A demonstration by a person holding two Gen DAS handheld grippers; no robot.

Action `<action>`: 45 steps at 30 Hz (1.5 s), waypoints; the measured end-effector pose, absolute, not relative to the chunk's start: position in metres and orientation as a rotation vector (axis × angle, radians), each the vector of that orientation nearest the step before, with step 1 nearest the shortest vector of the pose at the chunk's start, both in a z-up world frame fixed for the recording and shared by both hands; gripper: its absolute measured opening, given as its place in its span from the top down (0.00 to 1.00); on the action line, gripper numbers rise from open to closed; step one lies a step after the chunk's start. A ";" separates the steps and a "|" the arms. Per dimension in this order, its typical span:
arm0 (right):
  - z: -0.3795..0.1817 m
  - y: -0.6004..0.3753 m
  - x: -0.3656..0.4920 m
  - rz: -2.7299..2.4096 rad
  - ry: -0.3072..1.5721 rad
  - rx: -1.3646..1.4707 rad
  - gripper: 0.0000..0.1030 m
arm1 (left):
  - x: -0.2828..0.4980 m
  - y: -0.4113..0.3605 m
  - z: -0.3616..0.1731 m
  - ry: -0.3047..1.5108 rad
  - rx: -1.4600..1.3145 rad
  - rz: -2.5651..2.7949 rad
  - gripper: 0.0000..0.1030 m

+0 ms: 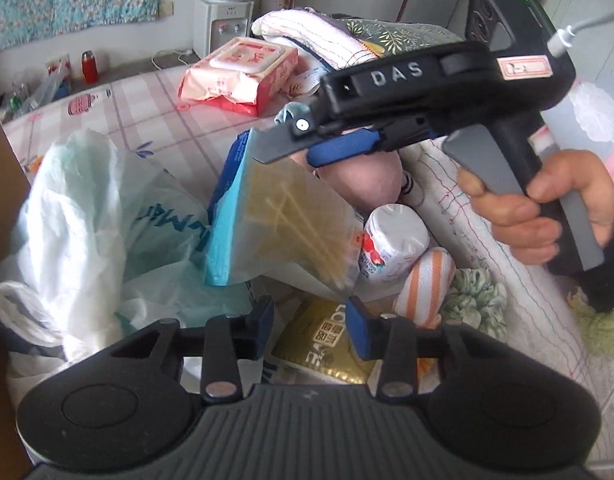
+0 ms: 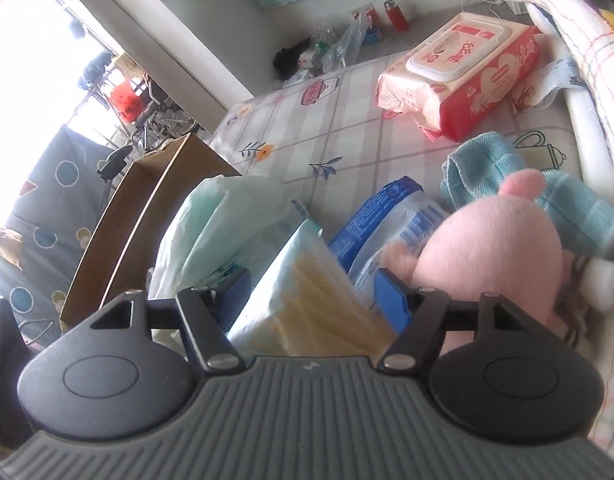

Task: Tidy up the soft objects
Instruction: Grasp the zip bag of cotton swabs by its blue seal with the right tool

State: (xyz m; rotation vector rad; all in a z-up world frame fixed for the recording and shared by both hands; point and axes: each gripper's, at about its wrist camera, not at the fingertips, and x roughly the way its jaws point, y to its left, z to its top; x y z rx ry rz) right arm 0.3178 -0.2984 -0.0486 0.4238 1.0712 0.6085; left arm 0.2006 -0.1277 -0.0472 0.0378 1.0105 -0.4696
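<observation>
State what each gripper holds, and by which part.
Left gripper: nothing, jaws open. The cotton swab bag sits by its upper end between the fingers of the right gripper; whether they pinch it cannot be told.

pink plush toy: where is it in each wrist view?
Left wrist view: the pink plush toy sits mid-frame, partly hidden under the right claw, behind the clear packet.
Right wrist view: the plush toy fills the right-centre, just beyond the right-hand finger.
Shared landmark: the red-and-white wipes pack, farther back on the checked cloth.
</observation>
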 end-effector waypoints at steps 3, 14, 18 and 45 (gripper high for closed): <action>-0.054 -0.295 0.327 0.643 1.059 0.417 0.30 | 0.210 -0.131 -0.056 1.024 0.016 -0.443 0.56; -0.054 -0.275 0.324 0.660 1.047 0.338 0.29 | 0.228 -0.134 -0.067 1.006 -0.077 -0.374 0.51; -0.056 -0.271 0.317 0.622 1.051 0.317 0.41 | 0.230 -0.133 -0.067 1.006 -0.083 -0.345 0.62; -0.021 -0.291 0.263 0.483 0.923 0.552 0.76 | 0.193 -0.113 -0.019 0.829 -0.039 -0.323 1.00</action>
